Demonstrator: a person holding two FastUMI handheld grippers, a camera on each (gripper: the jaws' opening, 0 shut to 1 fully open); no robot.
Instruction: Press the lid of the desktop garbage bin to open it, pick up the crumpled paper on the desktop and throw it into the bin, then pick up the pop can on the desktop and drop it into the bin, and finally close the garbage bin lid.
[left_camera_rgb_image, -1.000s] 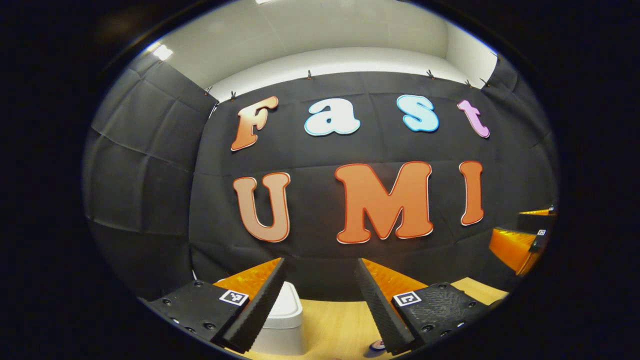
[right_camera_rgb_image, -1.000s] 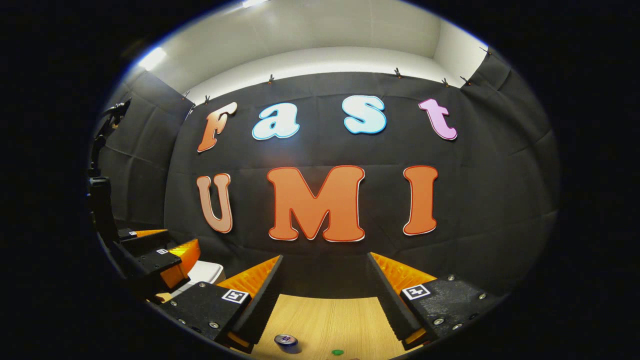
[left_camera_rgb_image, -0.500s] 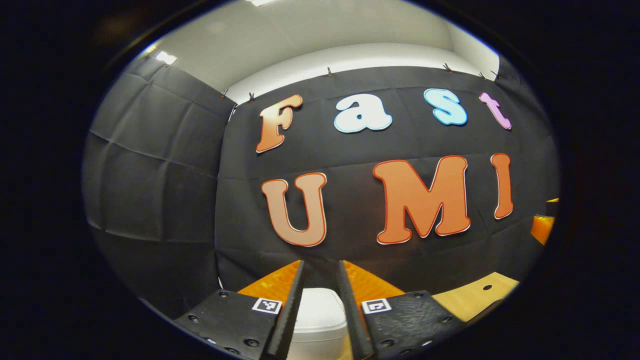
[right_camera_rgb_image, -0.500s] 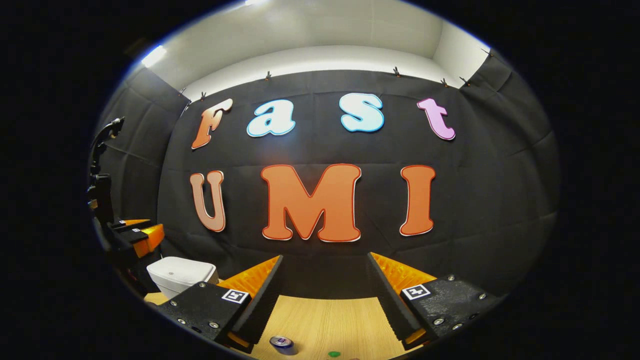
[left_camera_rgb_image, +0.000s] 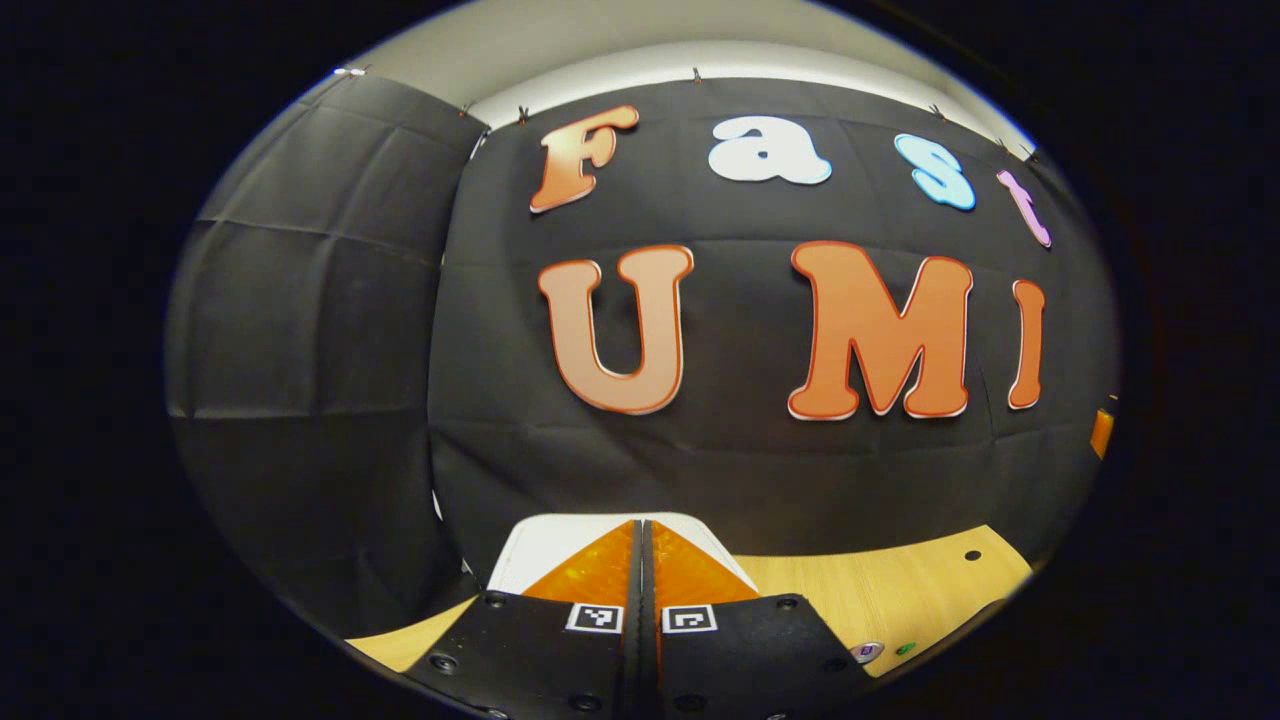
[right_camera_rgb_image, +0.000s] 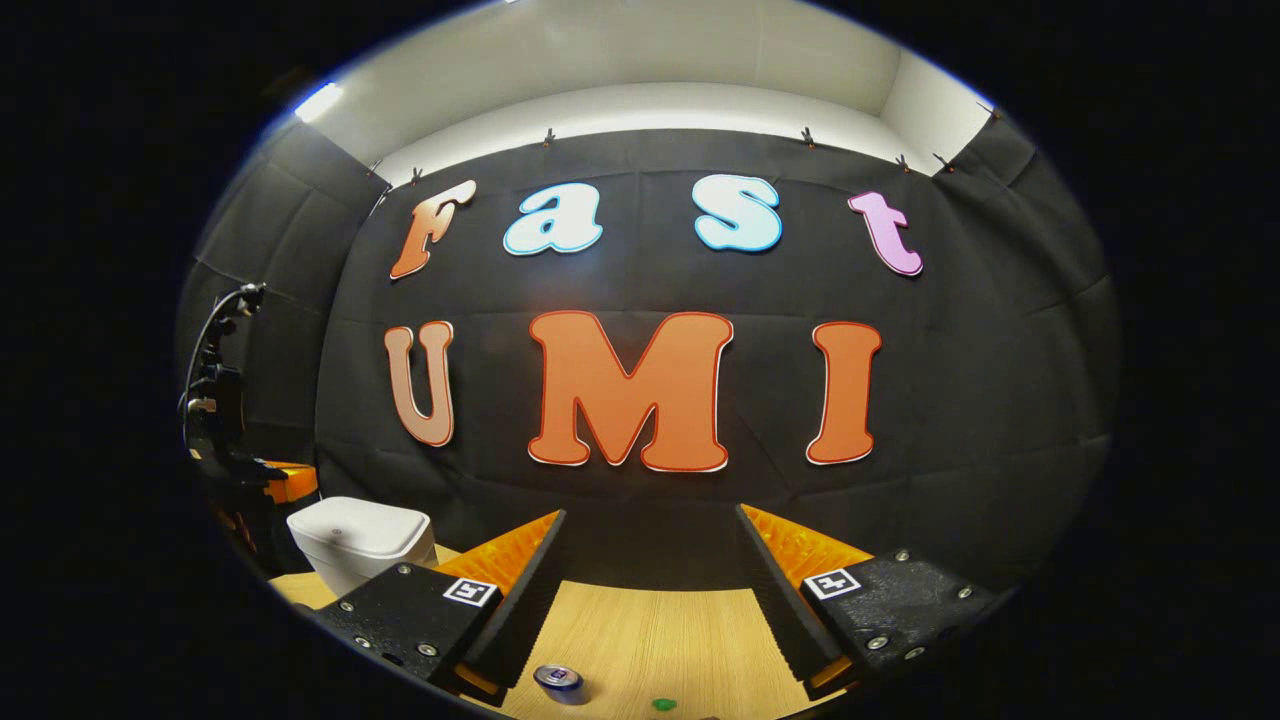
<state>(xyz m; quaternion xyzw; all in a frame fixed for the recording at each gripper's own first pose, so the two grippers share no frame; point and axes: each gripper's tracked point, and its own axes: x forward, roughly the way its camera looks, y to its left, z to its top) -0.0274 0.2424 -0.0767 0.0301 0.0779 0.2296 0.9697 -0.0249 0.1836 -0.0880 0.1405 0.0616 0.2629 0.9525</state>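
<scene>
Your left gripper (left_camera_rgb_image: 643, 530): fingers pressed flat together with nothing between them, tips directly over the white lid of the garbage bin (left_camera_rgb_image: 540, 545); whether they touch the lid cannot be told. Each finger carries a small square black-and-white marker tag, a coded pattern with no readable writing.

Your right gripper (right_camera_rgb_image: 650, 560): fingers spread wide, nothing held, hanging above the wooden desktop (right_camera_rgb_image: 660, 625). It has the same kind of marker tags, also unreadable.

Garbage bin, right gripper view (right_camera_rgb_image: 360, 540): white, lid down, standing at the far left of the desktop. The left gripper (right_camera_rgb_image: 270, 480) is just beside its far edge.

Pop can (right_camera_rgb_image: 558, 680): upright on the desktop, below and between your right fingers, nearer the left one. Its top is visible; any label is too small to read.

Small green object (right_camera_rgb_image: 659, 704): on the desktop near the can, too small to identify.

The desktop has a round hole (left_camera_rgb_image: 965, 554) towards its far right in the left gripper view.
</scene>
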